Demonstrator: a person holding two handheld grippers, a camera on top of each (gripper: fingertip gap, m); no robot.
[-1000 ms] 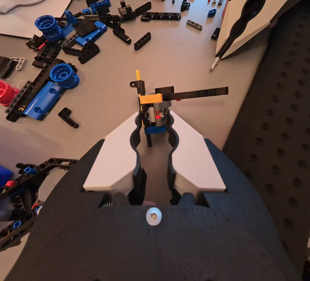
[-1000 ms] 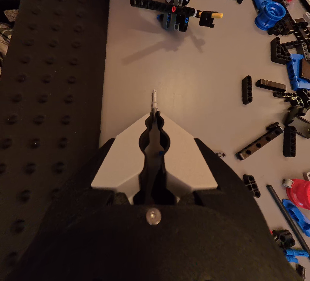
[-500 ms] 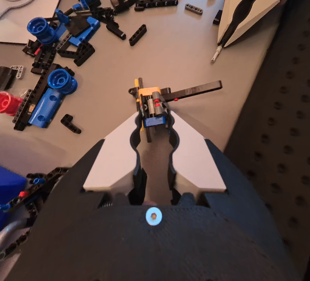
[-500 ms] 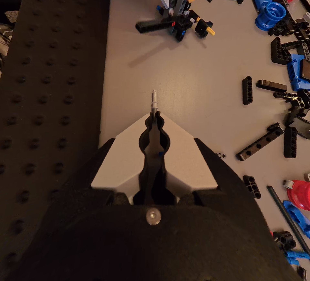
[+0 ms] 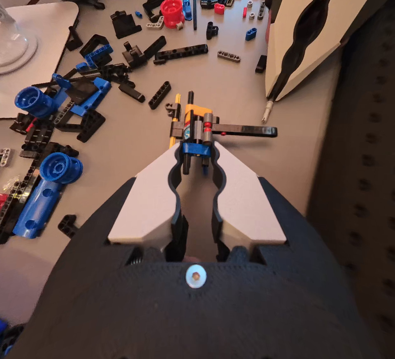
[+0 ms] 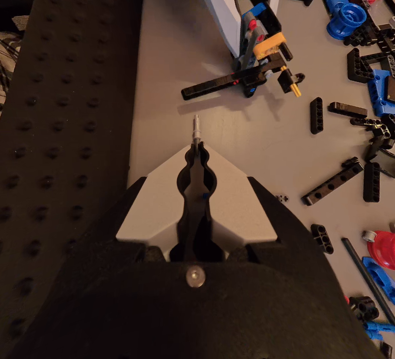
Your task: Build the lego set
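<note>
Our left gripper (image 5: 196, 149) clamps the half-built Lego assembly (image 5: 197, 129) above the grey table (image 5: 224, 83); our right gripper (image 6: 197, 145), at two o'clock, pinches a grey pin (image 6: 196, 127). No legible writing.

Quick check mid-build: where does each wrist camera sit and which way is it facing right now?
Left wrist view: behind the left gripper, looking forward and down at the table; its jaws clamp the half-built model.
Right wrist view: behind the right gripper, looking along the table's edge; its jaws pinch a grey pin.
Shared: each view shows the other gripper, the model and pin, and the loose pieces.
</note>
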